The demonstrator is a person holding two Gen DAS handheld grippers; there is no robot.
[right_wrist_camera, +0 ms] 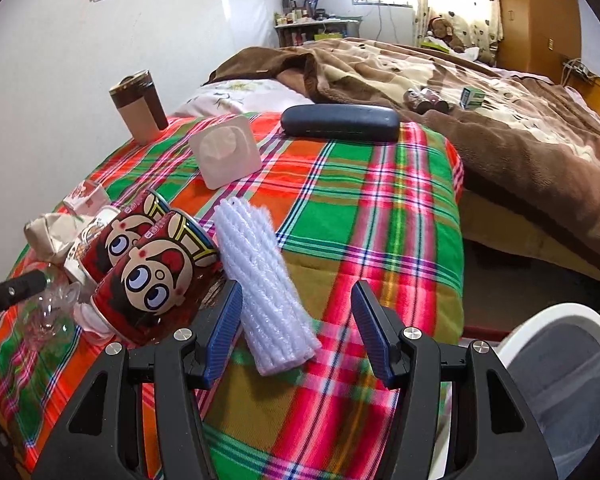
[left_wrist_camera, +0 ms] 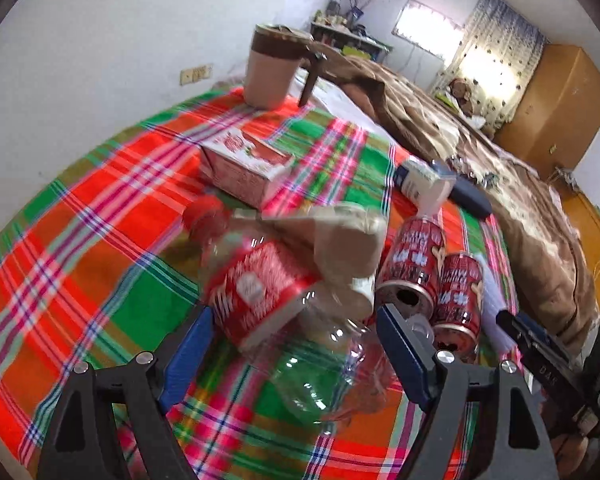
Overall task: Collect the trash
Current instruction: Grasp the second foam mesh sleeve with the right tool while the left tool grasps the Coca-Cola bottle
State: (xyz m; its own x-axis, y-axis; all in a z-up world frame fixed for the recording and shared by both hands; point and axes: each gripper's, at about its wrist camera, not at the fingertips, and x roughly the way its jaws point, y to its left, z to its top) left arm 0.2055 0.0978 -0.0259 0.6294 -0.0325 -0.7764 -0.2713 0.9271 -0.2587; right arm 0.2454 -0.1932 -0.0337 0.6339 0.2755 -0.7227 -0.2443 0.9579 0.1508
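Note:
On the plaid cloth point(left_wrist_camera: 100, 208) lies a clear plastic bottle point(left_wrist_camera: 268, 288) with a red label, on its side between the pads of my left gripper point(left_wrist_camera: 296, 354), which is open. Behind the bottle sit crumpled paper point(left_wrist_camera: 340, 236) and two red cartoon cans point(left_wrist_camera: 412, 268) on their sides. In the right wrist view my right gripper point(right_wrist_camera: 296, 334) is open, and a white foam net sleeve point(right_wrist_camera: 268, 280) lies between its fingers without being pressed. The cans point(right_wrist_camera: 164, 272) lie just left of it.
A red-and-white box point(left_wrist_camera: 244, 164), a small carton point(left_wrist_camera: 420, 180), a dark glasses case point(right_wrist_camera: 340, 122) and a brown-lidded mug point(right_wrist_camera: 138, 108) stand farther back. A white bin point(right_wrist_camera: 560, 380) is below the cloth's right edge. A bed with a brown blanket point(right_wrist_camera: 500, 120) lies beyond.

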